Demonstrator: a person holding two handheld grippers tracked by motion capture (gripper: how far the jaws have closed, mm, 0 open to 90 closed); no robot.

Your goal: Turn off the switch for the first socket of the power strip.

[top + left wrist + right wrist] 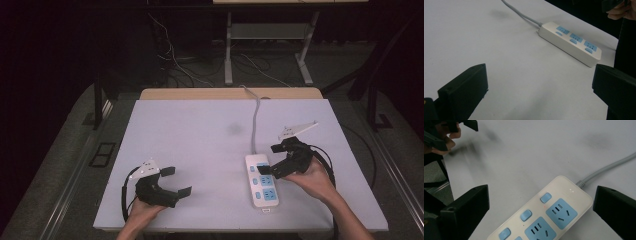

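A white power strip (262, 181) with blue sockets and blue switches lies on the white table top (200, 145), right of centre near the front; its grey cable (255, 120) runs to the far edge. My right gripper (270, 159) hovers at the strip's right side, open, jaws spread over its far end. In the right gripper view the power strip (549, 212) lies between the two wide jaws, nothing gripped. My left gripper (176, 181) rests open at the front left, well apart from the strip. Ahead of it, in the left gripper view, the power strip (570, 42) lies diagonally.
The table's front edge runs just below both hands. Behind the table stand a wooden strip (230, 93), metal desk legs (228, 50) and loose cables on the floor (175, 60). A faint dark smudge (234, 129) marks the table top near the cable.
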